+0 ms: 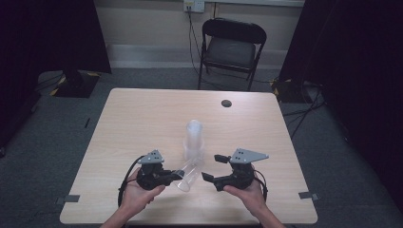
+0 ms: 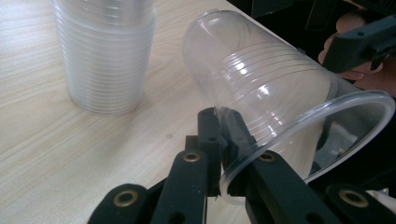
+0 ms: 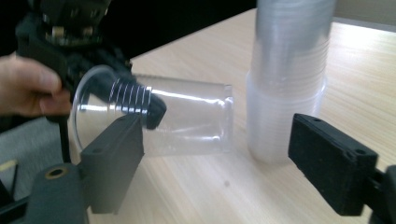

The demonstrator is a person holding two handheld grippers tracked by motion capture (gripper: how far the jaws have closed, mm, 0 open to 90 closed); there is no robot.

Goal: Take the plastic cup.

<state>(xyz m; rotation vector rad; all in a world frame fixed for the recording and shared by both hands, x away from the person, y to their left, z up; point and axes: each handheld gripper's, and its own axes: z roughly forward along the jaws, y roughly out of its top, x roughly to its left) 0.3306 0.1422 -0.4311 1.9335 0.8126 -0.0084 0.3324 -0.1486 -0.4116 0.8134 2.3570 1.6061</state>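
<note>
Left tool (image 2: 223, 140) pinches cup (image 2: 261, 79) rim; inner jaw blurred behind plastic.

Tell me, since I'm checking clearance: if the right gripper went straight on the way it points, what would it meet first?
Probably the single cup, lying on its side, held at the rim by the left gripper. The right gripper has open jaws framing it and the stack behind; depth is unclear.

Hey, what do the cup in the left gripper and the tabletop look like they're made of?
The cup looks like thin clear plastic with a glossy finish: you see straight through it, it has ribbed rings and bright glints. The table looks like pale wood-grain laminate, matte; whether it is real wood can't be told. The left gripper pinches the cup's rim.
</note>
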